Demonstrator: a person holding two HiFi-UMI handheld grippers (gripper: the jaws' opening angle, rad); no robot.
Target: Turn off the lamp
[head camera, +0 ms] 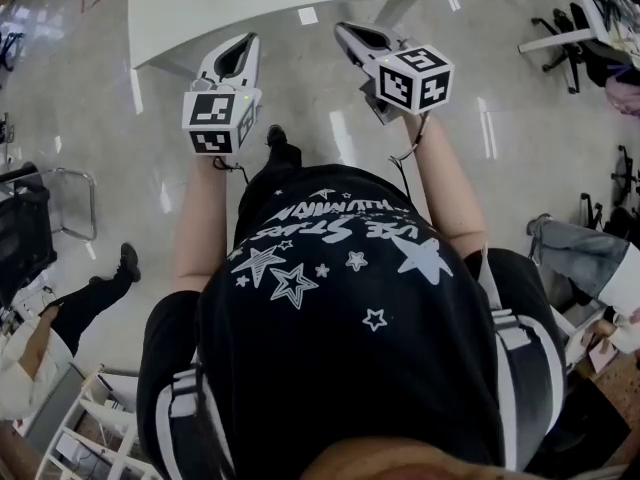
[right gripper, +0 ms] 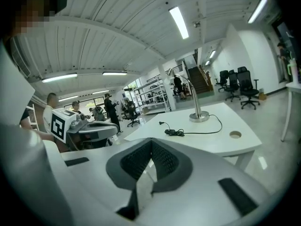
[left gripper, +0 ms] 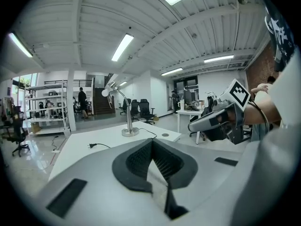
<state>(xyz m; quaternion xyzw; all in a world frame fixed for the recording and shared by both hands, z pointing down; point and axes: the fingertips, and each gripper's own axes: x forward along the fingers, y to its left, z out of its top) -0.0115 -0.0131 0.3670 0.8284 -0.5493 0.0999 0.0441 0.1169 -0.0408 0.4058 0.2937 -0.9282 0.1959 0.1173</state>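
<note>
A silver gooseneck desk lamp (left gripper: 129, 121) stands on a white table (head camera: 190, 13) ahead of me; its round base (right gripper: 199, 117) and bent neck show in both gripper views. The lamp's black cord and plug (right gripper: 176, 133) lie loose on the tabletop. Whether the small lamp head (left gripper: 106, 92) is lit I cannot tell. My left gripper (head camera: 238, 52) is held in the air short of the table's near edge, jaws shut and empty. Beside it, my right gripper (head camera: 352, 36) is also shut on nothing. Each gripper sees the other: the right gripper (left gripper: 207, 124), the left gripper (right gripper: 94, 128).
A round cable hole (right gripper: 235, 134) sits in the tabletop near the lamp. Office chairs (right gripper: 240, 86) and shelving (left gripper: 47, 107) stand further back. Other people are around: legs on the floor at left (head camera: 95, 293), a seated person at right (head camera: 585, 258). A metal frame (head camera: 70, 203) stands at left.
</note>
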